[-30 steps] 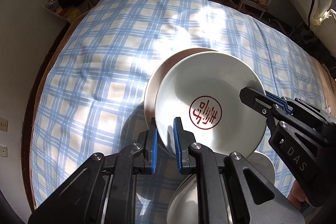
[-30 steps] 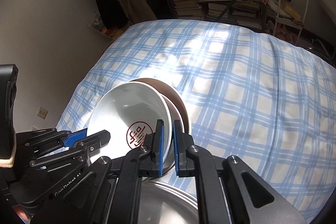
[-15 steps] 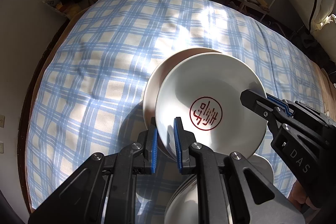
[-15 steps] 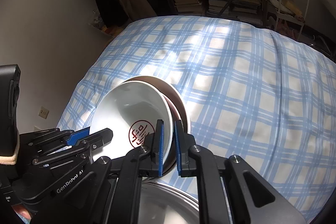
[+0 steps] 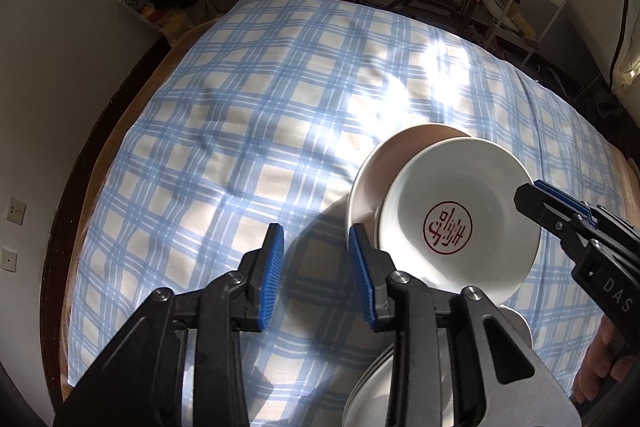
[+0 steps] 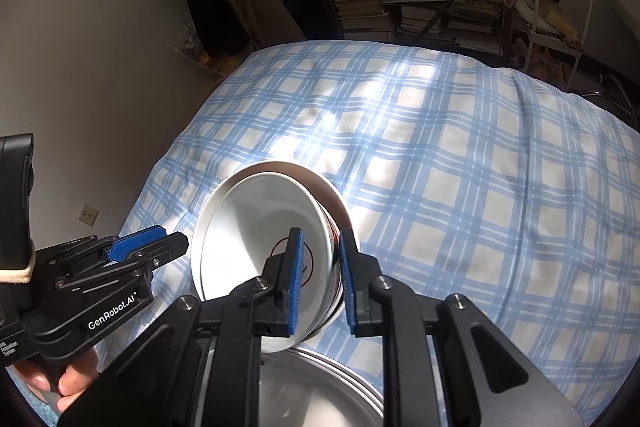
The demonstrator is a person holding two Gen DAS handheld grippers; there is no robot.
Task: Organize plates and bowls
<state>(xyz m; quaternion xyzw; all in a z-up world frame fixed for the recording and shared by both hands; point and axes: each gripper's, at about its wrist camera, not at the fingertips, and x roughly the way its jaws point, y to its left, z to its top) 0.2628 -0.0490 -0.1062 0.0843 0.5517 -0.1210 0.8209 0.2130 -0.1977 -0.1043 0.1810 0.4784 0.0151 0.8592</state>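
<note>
Since a sec ago the left gripper (image 5: 316, 267) has let go of the white bowl (image 5: 460, 227) w/ the red seal mark and slid off to the left; its jaws are opening, nothing between the blue pads, only checked sheet (image 5: 240, 147) behind the gap. Right pad sits just beside the rim of the outer bowl (image 5: 372, 179), touching or not — can't tell.

Right gripper (image 6: 318, 279) straddles the near wall of both nested bowls, one pad inside the white bowl (image 6: 248, 235), one outside; jaws are opening, a slim gap shows on each side, so grip looks released. Bowls tilt, mouths toward the left tool, low edge over a metal basin (image 6: 320, 387) at the bottom of frame.

Room: sheet is bare ahead and to both sides; bed edge and wall lie left, bookshelves (image 6: 420, 7) beyond the far end.
</note>
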